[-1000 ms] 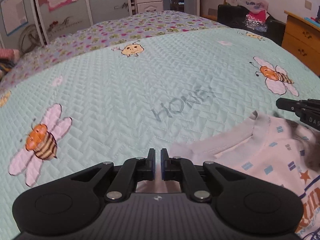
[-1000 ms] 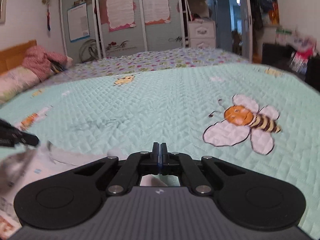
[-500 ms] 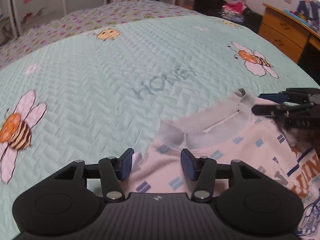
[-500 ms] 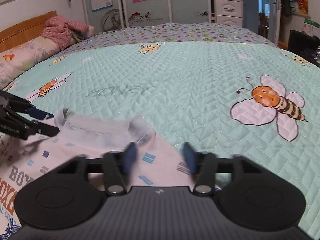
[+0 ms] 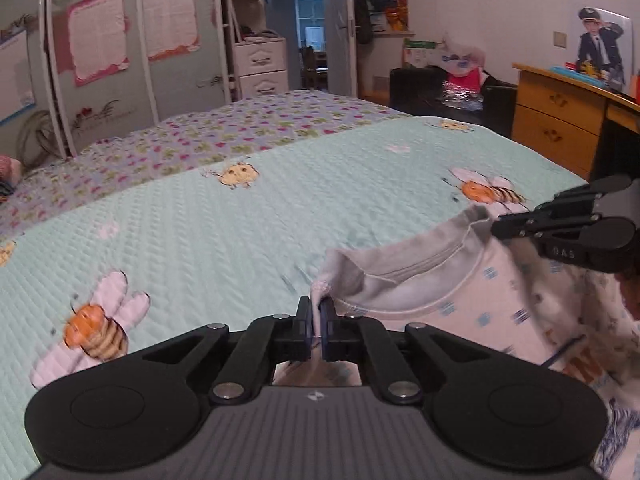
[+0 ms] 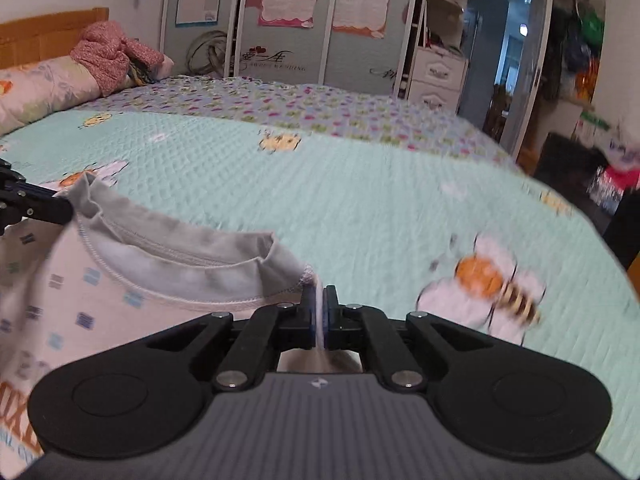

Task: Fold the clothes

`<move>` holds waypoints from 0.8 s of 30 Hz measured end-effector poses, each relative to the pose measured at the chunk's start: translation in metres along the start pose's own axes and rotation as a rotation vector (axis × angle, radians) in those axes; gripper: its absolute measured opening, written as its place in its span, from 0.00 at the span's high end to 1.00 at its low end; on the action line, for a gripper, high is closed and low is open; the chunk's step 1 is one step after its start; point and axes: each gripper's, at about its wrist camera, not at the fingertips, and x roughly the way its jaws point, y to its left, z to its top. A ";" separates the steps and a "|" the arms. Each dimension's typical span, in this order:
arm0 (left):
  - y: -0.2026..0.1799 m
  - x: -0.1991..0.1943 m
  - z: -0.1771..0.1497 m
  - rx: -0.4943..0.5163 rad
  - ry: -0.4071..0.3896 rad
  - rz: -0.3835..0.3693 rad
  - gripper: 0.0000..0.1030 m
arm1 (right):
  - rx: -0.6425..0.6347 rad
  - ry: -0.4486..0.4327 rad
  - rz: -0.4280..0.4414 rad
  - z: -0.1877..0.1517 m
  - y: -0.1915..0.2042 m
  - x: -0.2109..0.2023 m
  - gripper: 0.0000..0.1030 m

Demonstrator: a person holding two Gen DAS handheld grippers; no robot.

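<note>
A pale pink T-shirt [image 5: 500,304] with small blue marks and a grey collar [image 5: 404,276] hangs lifted above the bed. My left gripper [image 5: 316,312] is shut on the shirt's shoulder at the left end of the collar. My right gripper [image 6: 319,302] is shut on the other shoulder, at the right end of the grey collar [image 6: 180,256]. The shirt [image 6: 60,308] stretches between both grippers. Each gripper shows in the other's view: the right gripper [image 5: 560,220] at the far right, the left gripper [image 6: 28,204] at the far left.
The bed carries a mint quilted cover [image 5: 240,232] with bee prints and a floral blanket [image 6: 320,108] beyond. Pillows and a pink garment [image 6: 116,54] lie at the headboard. A wooden desk [image 5: 560,120] stands right; wardrobe doors and white drawers [image 5: 260,64] behind.
Both grippers were open over the shirt's shoulders half a second ago; now both have shut on the fabric and lifted the collar edge up off the bed.
</note>
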 end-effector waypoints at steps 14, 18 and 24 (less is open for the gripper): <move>0.044 0.010 -0.040 -0.366 0.120 0.054 0.61 | 0.334 0.078 0.071 -0.021 -0.030 0.021 0.77; 0.042 -0.039 -0.069 -0.460 0.116 0.008 0.61 | 0.323 0.112 0.267 -0.032 -0.016 -0.014 0.77; 0.038 -0.112 -0.114 -0.600 0.109 -0.063 0.61 | 0.421 0.124 0.404 -0.051 0.011 -0.066 0.76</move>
